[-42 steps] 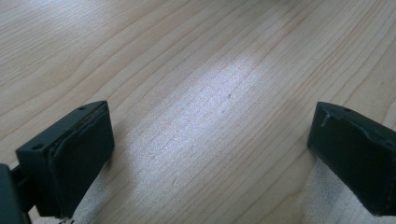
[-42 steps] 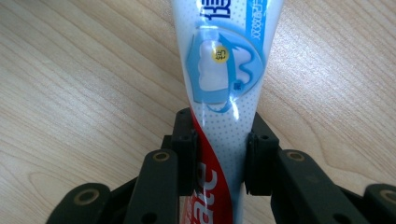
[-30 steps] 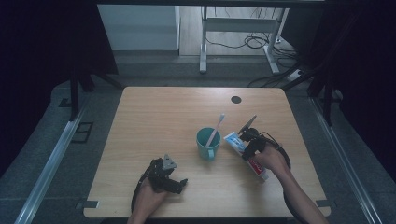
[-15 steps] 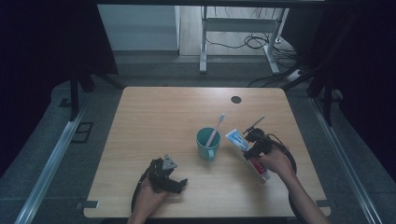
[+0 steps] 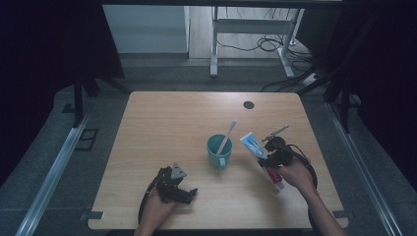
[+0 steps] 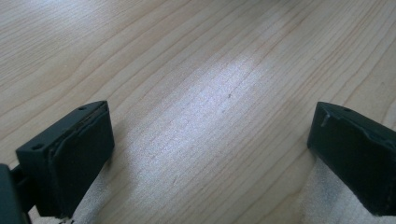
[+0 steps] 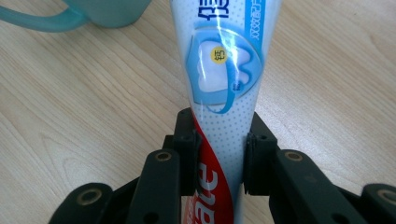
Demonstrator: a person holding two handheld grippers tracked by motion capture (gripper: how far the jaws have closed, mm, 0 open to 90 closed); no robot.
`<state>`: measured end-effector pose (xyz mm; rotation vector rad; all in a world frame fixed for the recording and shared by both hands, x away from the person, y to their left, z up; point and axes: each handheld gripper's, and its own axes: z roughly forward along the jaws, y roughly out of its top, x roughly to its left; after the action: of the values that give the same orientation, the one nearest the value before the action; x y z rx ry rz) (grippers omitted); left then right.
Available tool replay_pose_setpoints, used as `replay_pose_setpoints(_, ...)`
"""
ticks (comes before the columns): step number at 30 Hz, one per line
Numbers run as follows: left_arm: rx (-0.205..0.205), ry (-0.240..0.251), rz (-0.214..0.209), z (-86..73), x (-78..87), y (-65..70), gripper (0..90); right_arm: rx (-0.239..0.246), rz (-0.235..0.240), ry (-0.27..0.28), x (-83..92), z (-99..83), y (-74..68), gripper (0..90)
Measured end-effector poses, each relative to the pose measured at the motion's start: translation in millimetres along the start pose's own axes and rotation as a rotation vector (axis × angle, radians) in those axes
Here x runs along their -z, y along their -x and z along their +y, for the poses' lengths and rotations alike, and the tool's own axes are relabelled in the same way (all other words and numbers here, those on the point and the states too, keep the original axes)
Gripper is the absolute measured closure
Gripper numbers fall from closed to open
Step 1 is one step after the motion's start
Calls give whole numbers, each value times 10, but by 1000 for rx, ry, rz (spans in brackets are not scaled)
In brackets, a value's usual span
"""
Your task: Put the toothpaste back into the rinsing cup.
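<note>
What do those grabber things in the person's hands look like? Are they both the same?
Both are black. The left gripper has a grey three-cornered plate on top, and its fingers are chunky black blocks with flat pads. The right gripper has thin black link arms with round bolts, ending in small square pads. A black cable loops from it. No sleeves reach the person's forearms.

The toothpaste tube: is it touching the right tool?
Touching. In the right gripper view, both pads press the sides of the toothpaste tube.
</note>
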<state>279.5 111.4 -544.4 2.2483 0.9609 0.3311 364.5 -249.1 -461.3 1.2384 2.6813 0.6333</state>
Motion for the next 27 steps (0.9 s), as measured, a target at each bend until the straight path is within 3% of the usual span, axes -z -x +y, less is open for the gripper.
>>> replay_pose_setpoints(10, 0, 0, 0, 0, 0, 0, 6, 12, -8, 109, 93, -72, -20, 708)
replay_pose_setpoints(27, 0, 2, 0, -1, -1, 0, 6, 32, -4, 250, 188, -130, -74, 708)
